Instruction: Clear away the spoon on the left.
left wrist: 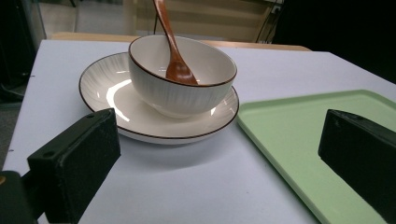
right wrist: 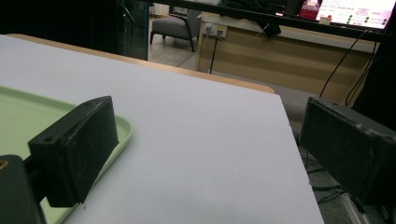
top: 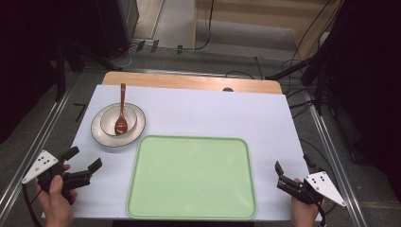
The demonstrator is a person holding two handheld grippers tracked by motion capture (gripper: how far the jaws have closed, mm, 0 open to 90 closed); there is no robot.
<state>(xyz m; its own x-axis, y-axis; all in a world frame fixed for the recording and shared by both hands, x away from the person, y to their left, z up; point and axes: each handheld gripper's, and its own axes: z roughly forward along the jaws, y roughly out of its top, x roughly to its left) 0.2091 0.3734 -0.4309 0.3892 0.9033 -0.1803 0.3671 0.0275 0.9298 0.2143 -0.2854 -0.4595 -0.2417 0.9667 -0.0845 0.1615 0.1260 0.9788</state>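
Left gripper view cuts off the spoon [left wrist: 173,51] handle at the top; it leans in the bowl [left wrist: 182,77] on a plate [left wrist: 109,91] near the desk's [top: 208,116] far left corner. Both the left tool [top: 84,163] and the right tool [top: 292,171] gape, holding nothing, flanking the green tray [top: 191,177]. Cables trail across the floor beyond.

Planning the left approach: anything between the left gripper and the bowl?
Only bare white table cover and the near rim of the plate the bowl sits on. The left gripper view shows it past the left gripper, jaws open.
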